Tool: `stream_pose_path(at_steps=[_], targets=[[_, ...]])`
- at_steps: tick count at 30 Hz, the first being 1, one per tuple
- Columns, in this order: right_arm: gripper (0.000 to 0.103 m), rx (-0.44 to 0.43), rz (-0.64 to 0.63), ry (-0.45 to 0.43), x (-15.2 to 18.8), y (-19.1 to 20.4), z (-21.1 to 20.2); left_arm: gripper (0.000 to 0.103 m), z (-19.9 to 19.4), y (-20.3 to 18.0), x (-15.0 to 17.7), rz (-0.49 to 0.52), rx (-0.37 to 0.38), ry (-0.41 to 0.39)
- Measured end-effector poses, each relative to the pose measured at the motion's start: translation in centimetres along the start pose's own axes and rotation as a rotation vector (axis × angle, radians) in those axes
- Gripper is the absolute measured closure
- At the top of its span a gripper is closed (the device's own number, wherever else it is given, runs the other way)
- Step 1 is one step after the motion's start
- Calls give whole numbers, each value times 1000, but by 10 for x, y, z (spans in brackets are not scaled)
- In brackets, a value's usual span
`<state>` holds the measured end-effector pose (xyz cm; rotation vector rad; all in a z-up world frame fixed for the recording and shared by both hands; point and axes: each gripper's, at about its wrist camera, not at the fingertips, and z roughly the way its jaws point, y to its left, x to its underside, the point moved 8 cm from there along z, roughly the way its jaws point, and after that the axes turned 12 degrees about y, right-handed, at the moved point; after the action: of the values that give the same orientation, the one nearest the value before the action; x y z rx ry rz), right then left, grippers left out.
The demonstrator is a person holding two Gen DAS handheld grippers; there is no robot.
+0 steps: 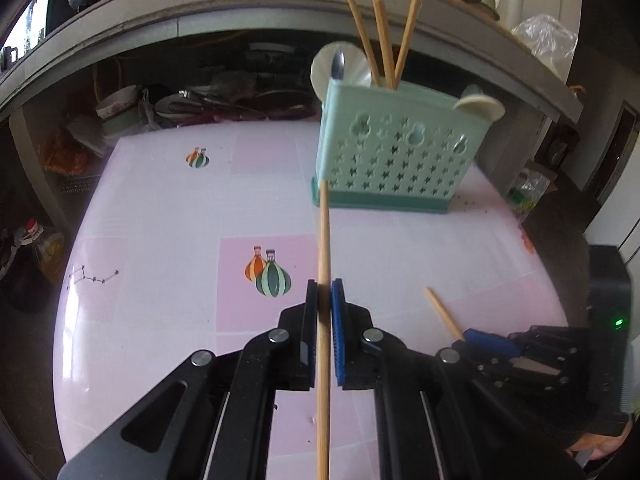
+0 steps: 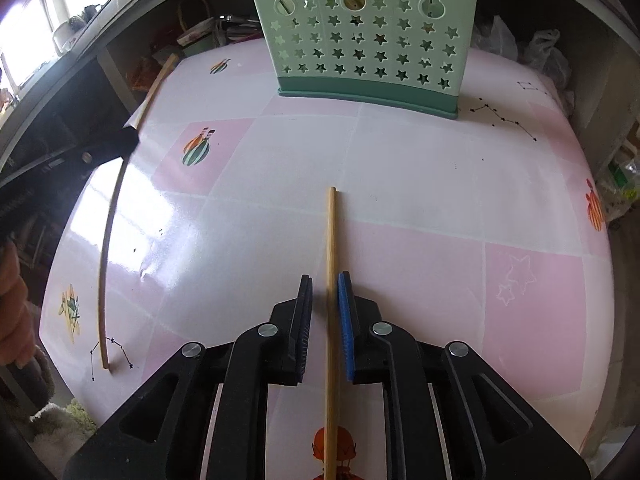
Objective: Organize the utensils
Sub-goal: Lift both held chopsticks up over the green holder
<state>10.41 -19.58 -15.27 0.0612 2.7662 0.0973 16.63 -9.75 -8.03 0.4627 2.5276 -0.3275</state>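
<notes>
Nearest, the left claw (image 1: 324, 292): its jaws are pressed against a slim round bamboo chopstick (image 1: 324, 280), which runs straight forward between the black pad and the ribbed blue pad. It is gripped near mid-length, with the stick reaching from the bottom of the view to its tip just in front of the holder base.

Right claw (image 2: 325, 288): jaws part-open around a second pale bamboo chopstick (image 2: 330, 280). The stick sits against the blue ribbed pad with a visible gap to the black one, so not clamped. It appears to lie flat on the bench; I cannot tell for certain.

Handling, judged: both sticks are light, stiff, smooth-finished and round, so prone to roll on the bench and to swivel in a two-pad grip. A hold near the middle or slightly towards the thick end should limit pivoting. Not fragile; little squeeze needed.

Bench (image 2: 400, 184): glossy pink-and-white checked covering, printed with balloons and star constellations, showing strong glare. It looks slick, so a loose stick would slide easily.

Farther, the mint-green plastic utensil holder (image 1: 400, 152): rectangular, thin-walled, perforated with star cut-outs, darker green drip base, suction cups at the back. It stands upright on the bench. In it are three upright bamboo chopsticks (image 1: 384, 40) leaning apart, and a metal spoon (image 1: 338, 66) at the left end.

The top opening is narrow, so tip-first entry from above seems required.
</notes>
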Motion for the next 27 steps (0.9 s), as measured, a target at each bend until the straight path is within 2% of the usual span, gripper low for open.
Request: stream_pose_path(at_steps=[7, 10, 14, 19, 27], targets=[[92, 26, -11, -17, -7, -1, 3, 97, -59, 0, -28, -5, 75, -175], [98, 55, -33, -24, -6, 1, 3, 97, -74, 0, -40, -2, 102, -221], [99, 46, -24, -34, -6, 0, 1, 97, -89, -5, -57, 9, 132, -266], [99, -7, 2, -115, -12, -4, -23, 97, -113, -17, -82, 52, 161, -331], [99, -145, 78, -296, -30, -22, -91, 97, -165, -50, -135, 150, 203, -494]])
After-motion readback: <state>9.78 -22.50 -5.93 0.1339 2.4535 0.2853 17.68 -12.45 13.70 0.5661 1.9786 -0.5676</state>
